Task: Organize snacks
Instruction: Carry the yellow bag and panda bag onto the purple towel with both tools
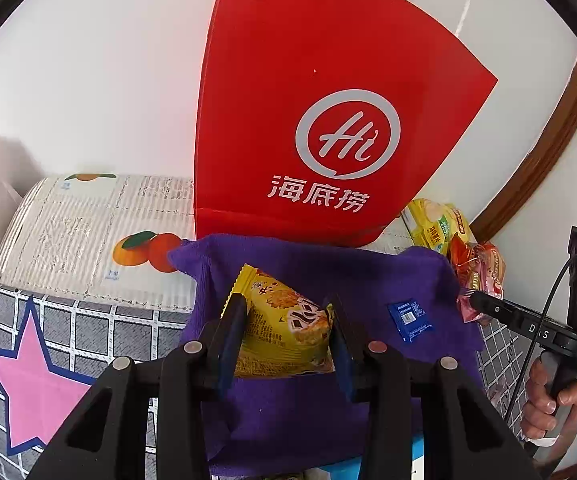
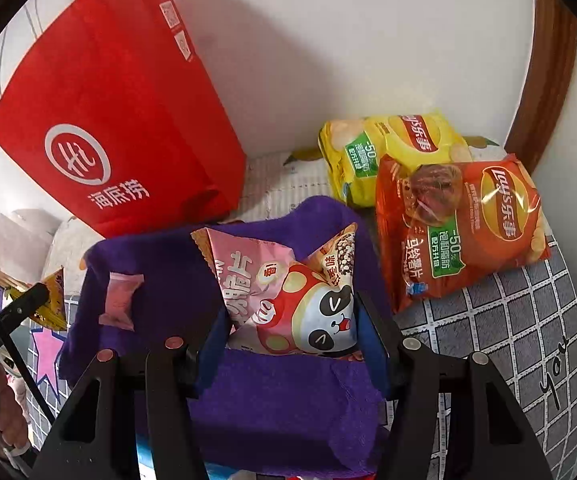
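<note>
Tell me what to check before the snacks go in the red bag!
1. Left gripper holds the yellow cracker packet: ok.
2. Right gripper holds the pink panda packet: ok.
3. Red bag standing upright: ok.
4. Red bag's mouth open: cannot tell, the top is out of view.
5. Small blue packet on the purple cloth, not yet picked up: not ok.

yellow cracker packet (image 1: pixel 284 328) and pink panda snack bag (image 2: pixel 292 300) held above purple cloth (image 2: pixel 160 264).
</note>
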